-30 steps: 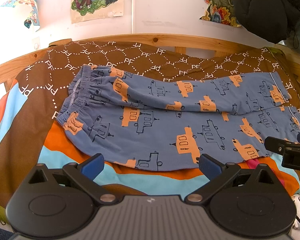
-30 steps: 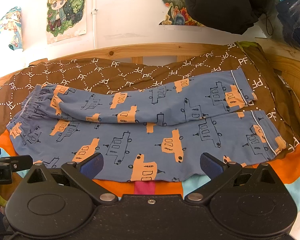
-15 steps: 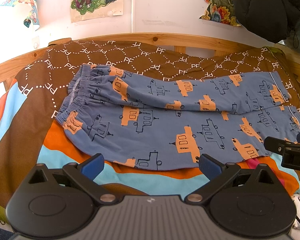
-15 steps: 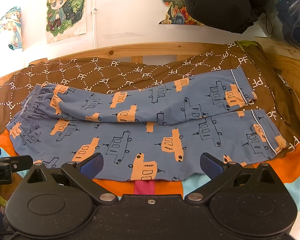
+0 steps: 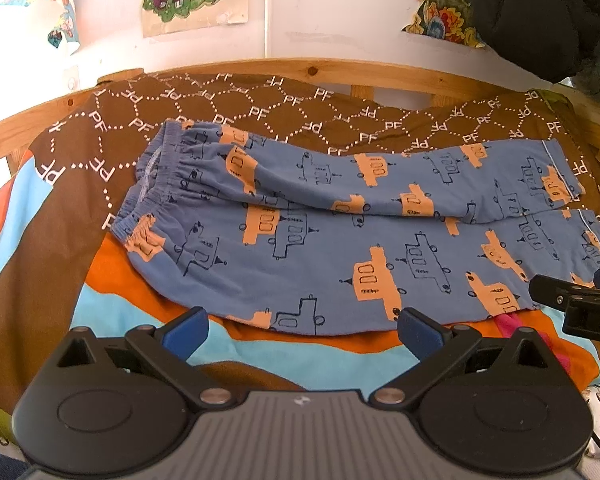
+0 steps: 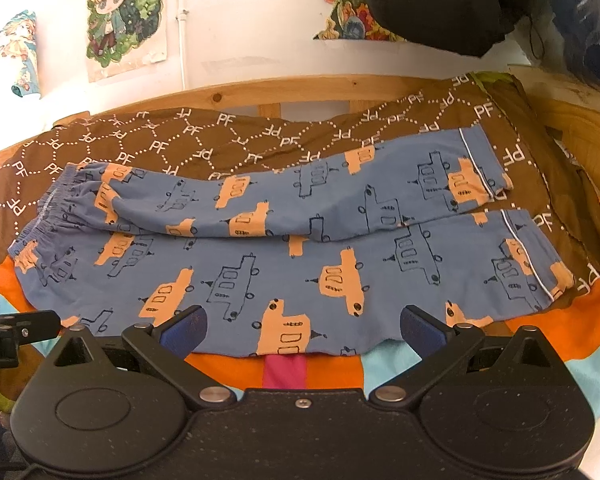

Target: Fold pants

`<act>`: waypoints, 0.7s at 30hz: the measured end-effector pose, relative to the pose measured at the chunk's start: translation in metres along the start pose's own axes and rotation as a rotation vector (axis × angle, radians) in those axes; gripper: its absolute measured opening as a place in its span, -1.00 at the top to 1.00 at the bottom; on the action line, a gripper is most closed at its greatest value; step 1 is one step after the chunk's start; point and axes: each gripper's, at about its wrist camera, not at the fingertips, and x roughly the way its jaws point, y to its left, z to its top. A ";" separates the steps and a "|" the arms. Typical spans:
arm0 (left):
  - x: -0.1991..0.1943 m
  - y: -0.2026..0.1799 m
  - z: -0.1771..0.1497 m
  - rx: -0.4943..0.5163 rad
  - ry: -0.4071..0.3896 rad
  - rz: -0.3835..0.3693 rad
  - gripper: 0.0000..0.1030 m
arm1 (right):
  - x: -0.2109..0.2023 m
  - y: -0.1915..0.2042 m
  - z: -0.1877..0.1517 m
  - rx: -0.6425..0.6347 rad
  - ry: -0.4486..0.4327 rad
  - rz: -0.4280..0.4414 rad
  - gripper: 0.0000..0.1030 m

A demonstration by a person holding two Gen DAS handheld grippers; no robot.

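Note:
Blue pants with orange and black vehicle prints lie flat on the bed, waistband to the left, cuffs to the right; they also show in the right wrist view. The far leg lies partly over the near leg. My left gripper is open and empty, just short of the pants' near edge, towards the waistband half. My right gripper is open and empty, at the near edge towards the cuff half. Each gripper shows at the edge of the other's view.
The pants lie on a brown "PF" patterned cover and a striped orange, light blue and pink blanket. A wooden bed frame runs along the far side. A black garment hangs at the upper right. Posters hang on the white wall.

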 end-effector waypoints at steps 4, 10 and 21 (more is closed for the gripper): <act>0.005 0.004 0.001 -0.028 0.034 -0.015 -1.00 | 0.007 -0.004 0.004 0.016 0.034 0.017 -0.99; 0.016 0.019 0.030 -0.121 0.070 -0.064 -1.00 | 0.029 -0.020 0.050 0.022 0.161 0.177 -0.99; 0.069 0.043 0.172 0.010 -0.042 -0.193 -1.00 | 0.084 -0.011 0.252 -0.404 0.297 0.451 -0.99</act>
